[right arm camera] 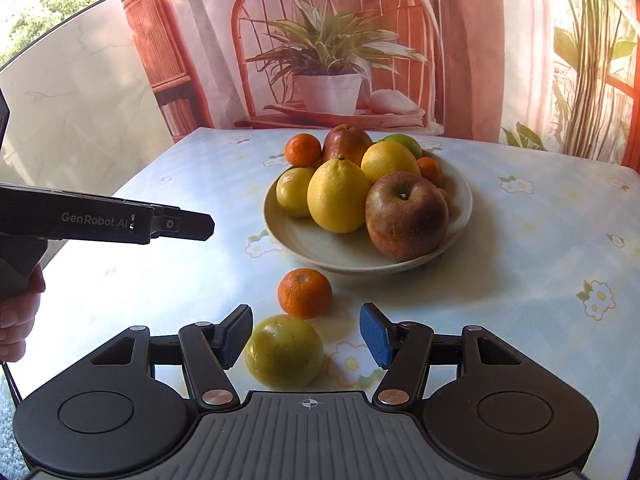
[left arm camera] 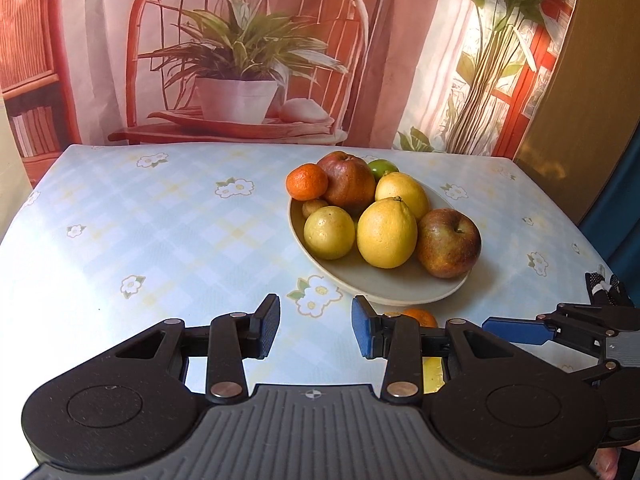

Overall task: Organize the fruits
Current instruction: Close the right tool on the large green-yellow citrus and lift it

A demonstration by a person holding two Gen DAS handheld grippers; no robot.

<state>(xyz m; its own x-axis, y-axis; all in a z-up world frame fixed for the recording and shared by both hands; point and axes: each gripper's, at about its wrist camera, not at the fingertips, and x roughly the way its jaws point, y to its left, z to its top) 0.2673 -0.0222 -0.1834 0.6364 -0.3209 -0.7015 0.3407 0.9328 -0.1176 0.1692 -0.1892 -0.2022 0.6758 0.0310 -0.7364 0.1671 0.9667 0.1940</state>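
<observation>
A beige plate [right arm camera: 460,208] holds lemons, two red-brown apples, mandarins and a green fruit. In front of it on the cloth lie a loose mandarin [right arm camera: 305,293] and a yellow-green round fruit [right arm camera: 284,350]. My right gripper [right arm camera: 306,336] is open; the yellow-green fruit sits low between its jaws, close to the left pad and apart from the right one. My left gripper [left arm camera: 316,330] is open and holds nothing, just short of the plate [left arm camera: 380,292]. Its right finger hides most of the loose mandarin [left arm camera: 420,316].
A light blue flowered tablecloth [left arm camera: 140,240] covers the table, with bare room on its left half. A printed backdrop of a chair and plants hangs behind the far edge. A hand [right arm camera: 16,320] holds the left gripper [right arm camera: 200,227] at the left.
</observation>
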